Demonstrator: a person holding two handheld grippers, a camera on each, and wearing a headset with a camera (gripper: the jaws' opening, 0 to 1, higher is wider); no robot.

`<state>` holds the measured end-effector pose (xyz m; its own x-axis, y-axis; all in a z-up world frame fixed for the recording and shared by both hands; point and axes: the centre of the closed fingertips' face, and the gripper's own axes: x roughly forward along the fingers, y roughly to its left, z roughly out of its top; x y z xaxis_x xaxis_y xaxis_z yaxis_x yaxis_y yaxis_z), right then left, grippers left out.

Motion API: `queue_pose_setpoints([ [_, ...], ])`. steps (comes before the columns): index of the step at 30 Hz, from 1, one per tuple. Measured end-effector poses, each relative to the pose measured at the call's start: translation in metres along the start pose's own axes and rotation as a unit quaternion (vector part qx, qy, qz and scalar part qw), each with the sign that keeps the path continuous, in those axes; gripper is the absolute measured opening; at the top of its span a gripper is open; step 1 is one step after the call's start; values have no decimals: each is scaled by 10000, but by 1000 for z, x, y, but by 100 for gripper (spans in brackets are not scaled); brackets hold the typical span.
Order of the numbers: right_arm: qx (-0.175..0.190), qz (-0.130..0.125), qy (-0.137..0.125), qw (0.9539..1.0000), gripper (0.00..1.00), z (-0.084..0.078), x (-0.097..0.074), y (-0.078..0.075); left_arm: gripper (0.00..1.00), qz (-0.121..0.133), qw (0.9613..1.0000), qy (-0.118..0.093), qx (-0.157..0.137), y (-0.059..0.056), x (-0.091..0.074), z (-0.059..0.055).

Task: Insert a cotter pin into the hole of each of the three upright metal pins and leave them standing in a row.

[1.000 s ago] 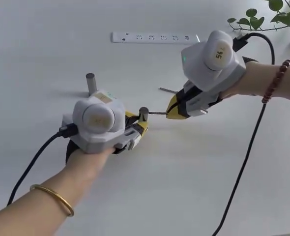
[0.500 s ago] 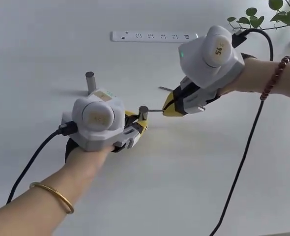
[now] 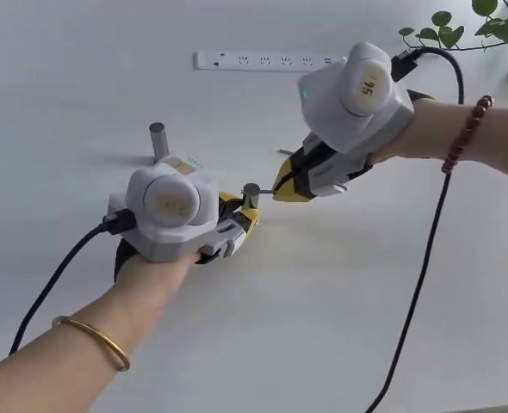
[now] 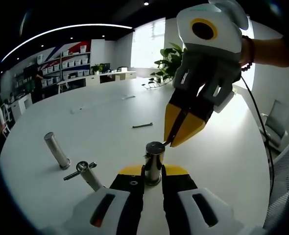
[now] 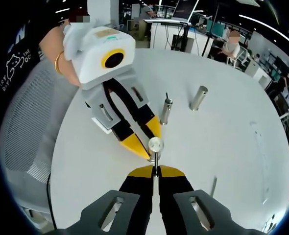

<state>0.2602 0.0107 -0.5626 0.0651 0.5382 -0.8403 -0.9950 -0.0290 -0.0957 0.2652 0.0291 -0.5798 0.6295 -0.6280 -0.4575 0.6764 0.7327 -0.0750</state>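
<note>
Clenching the left claw [image 3: 244,219] on the shaft of a short grey upright metal pin [image 3: 251,196], standing it on the white surface [image 3: 323,301]; pinching a thin metal cotter pin [image 5: 155,159] tightly in the right claw [image 3: 280,189], holding it level and aiming its tip at the grey pin's top, just under the flat head; not managing to tell tip inside the hole from tip merely touching; seeing, in the left gripper view, a second grey pin [image 4: 90,176] wearing a fitted cotter pin [image 4: 78,170] through its top just beside the left claw, a bare third grey pin [image 4: 56,149] near that, and a loose cotter pin [image 4: 142,126] lying well apart on the surface.
</note>
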Motion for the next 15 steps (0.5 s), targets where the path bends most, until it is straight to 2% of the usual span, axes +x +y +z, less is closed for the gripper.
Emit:
queue_pose_setpoints([
  [12, -28, -31, -64, 10000, 0, 5, 4, -2, 12, 98, 9999, -10, -46, 2, 1, 0],
  [15, 98, -105, -114, 9998, 10, 6, 1, -4, 12, 116, 9999, -7, -73, 2, 1, 0],
])
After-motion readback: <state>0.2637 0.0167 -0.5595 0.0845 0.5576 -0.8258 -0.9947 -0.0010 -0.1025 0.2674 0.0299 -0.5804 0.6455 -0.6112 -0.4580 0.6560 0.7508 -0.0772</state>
